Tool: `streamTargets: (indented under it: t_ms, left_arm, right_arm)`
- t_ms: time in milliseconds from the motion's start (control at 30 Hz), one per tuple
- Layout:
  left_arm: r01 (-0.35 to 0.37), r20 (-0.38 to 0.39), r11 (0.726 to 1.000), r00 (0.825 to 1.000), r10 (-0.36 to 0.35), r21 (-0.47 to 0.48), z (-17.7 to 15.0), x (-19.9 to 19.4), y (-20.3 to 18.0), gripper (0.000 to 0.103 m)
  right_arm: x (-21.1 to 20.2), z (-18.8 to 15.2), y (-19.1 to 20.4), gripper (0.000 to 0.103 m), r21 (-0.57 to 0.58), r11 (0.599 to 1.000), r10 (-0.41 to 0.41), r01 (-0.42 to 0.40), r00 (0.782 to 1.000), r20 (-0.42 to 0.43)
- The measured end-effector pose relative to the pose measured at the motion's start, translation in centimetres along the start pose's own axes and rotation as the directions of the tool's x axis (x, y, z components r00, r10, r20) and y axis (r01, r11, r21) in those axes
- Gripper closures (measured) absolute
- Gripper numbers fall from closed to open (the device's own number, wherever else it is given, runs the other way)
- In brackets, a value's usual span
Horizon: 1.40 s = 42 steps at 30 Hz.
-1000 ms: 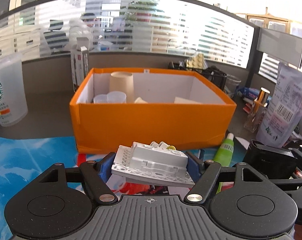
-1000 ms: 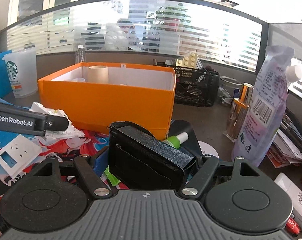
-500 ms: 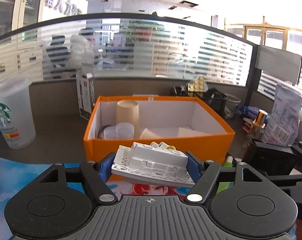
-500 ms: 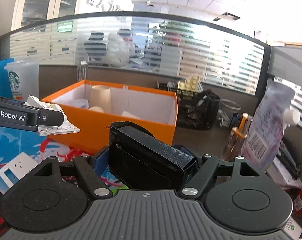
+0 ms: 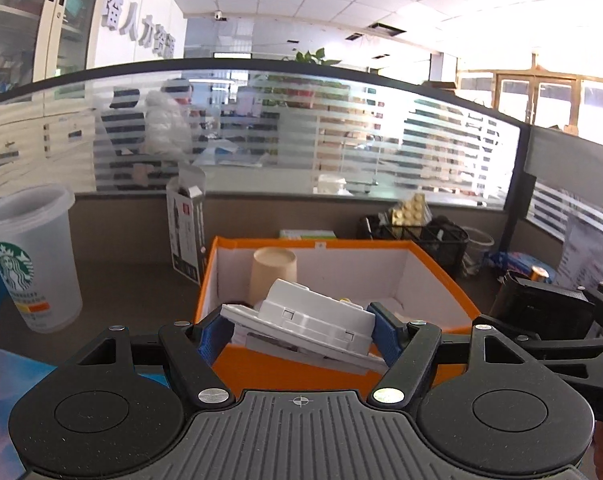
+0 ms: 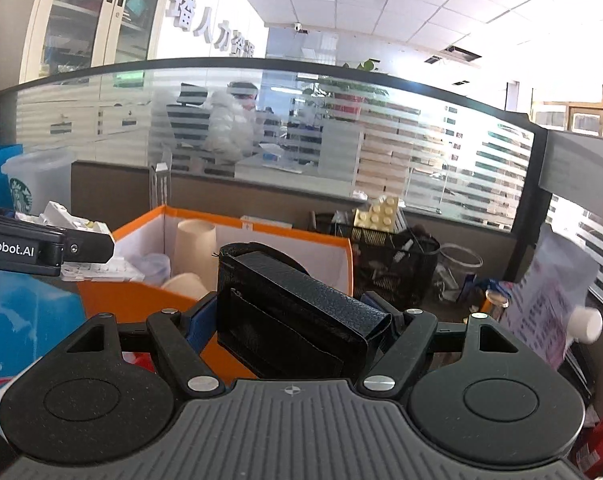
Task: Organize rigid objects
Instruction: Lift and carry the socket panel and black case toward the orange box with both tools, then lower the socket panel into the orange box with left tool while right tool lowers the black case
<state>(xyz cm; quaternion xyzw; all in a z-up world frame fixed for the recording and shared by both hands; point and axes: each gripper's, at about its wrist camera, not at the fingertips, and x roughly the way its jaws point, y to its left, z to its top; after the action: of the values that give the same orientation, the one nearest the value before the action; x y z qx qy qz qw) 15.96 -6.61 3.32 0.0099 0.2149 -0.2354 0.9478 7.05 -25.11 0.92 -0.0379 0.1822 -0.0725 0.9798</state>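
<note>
One left gripper (image 5: pixel 301 330) squeezed one white wall socket (image 5: pixel 313 322) above one orange box (image 5: pixel 437 268), one right gripper (image 6: pixel 297 320) squeezed one black case (image 6: pixel 297 312) near it, one paper cup (image 5: pixel 273 276) stood inside, one clear cup (image 5: pixel 33 260) stood left.

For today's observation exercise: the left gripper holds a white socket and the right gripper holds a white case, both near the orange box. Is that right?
Not quite. The case in the right gripper is black, as the right wrist view shows. The left gripper does hold a white socket, both near the orange box.
</note>
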Motion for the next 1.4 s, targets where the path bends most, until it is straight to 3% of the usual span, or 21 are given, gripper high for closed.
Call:
streamTargets:
  t_ms: [633,1067,1400]
  left_arm:
    - [-0.026,0.006,0.999,1.0,0.026,-0.021,3.5,5.7,2.0,0.031]
    - [-0.038,-0.092,0.998,0.995,0.034,-0.04,2.1,11.7,2.7,0.031]
    - [-0.035,-0.137,0.999,0.99,0.03,-0.037,0.9,13.6,2.6,0.031]
  right_arm:
    - [7.5,3.6,-0.5,0.03,0.025,0.999,0.04,-0.039,0.999,-0.032]
    - [13.6,2.1,-0.4,0.03,0.063,0.997,0.06,-0.052,0.989,-0.133]
    - [15.7,1.4,0.4,0.029,0.06,0.997,0.058,-0.048,0.98,-0.192]
